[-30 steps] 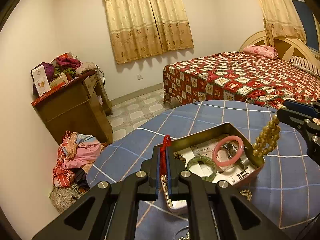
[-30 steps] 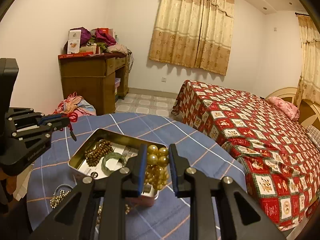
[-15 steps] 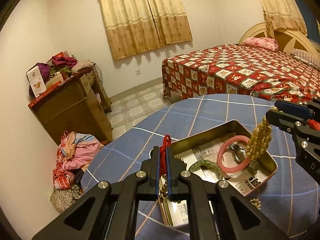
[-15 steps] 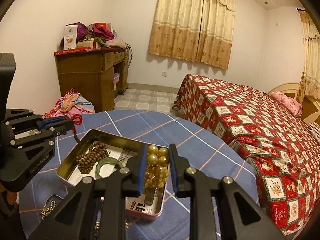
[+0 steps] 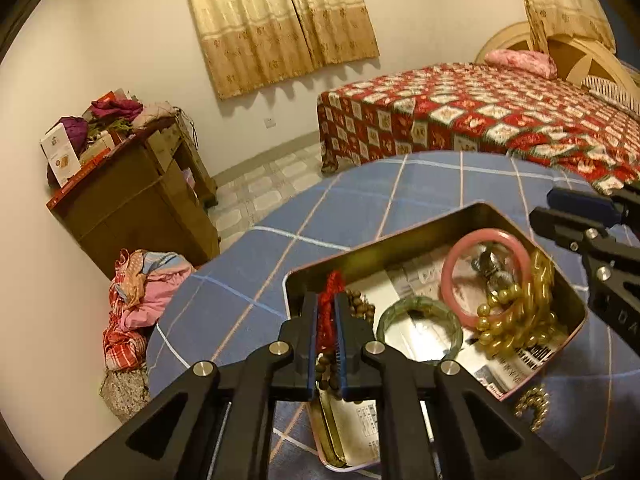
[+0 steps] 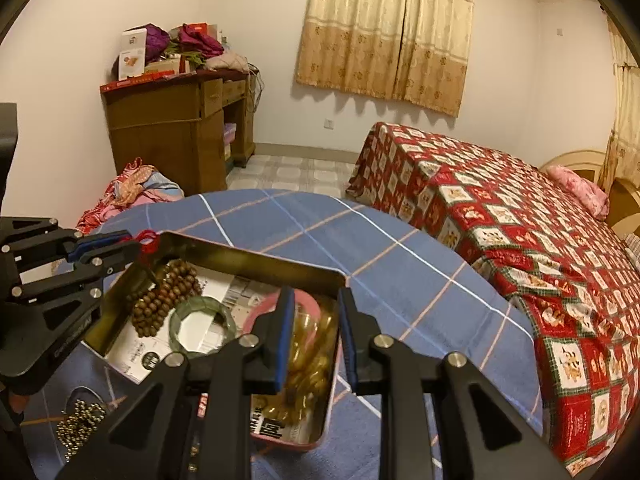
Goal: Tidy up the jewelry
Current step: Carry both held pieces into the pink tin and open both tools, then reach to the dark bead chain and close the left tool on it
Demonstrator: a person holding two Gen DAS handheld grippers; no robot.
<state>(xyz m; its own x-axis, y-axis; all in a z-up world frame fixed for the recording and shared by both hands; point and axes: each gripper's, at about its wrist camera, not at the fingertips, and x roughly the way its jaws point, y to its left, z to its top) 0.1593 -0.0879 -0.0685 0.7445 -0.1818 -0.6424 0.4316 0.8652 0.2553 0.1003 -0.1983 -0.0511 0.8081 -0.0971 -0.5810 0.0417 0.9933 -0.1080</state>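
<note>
Golden beads [image 5: 516, 320] lie heaped in the right end of the tin [image 5: 384, 240], partly over the pink bangle [image 5: 486, 276], directly below my right gripper [image 6: 312, 340], whose jaws stand apart with nothing between them. My left gripper [image 5: 327, 344] is pinched on a red cord [image 5: 330, 300] whose brown wooden beads [image 6: 168, 296] trail into the tin's left end, beside the green bangle [image 5: 418, 328]. That strand hangs lengthwise along the left fingers, straight above its spot, so I judge lowering and letting go comes next, and the left is nearer. More small metal beads [image 6: 80, 426] sit outside on the blue checked tablecloth [image 6: 340, 240]. Beyond are a red quilted bed [image 6: 520, 208], a cluttered wooden cabinet [image 6: 168, 128] and beige curtains [image 6: 384, 28].
</note>
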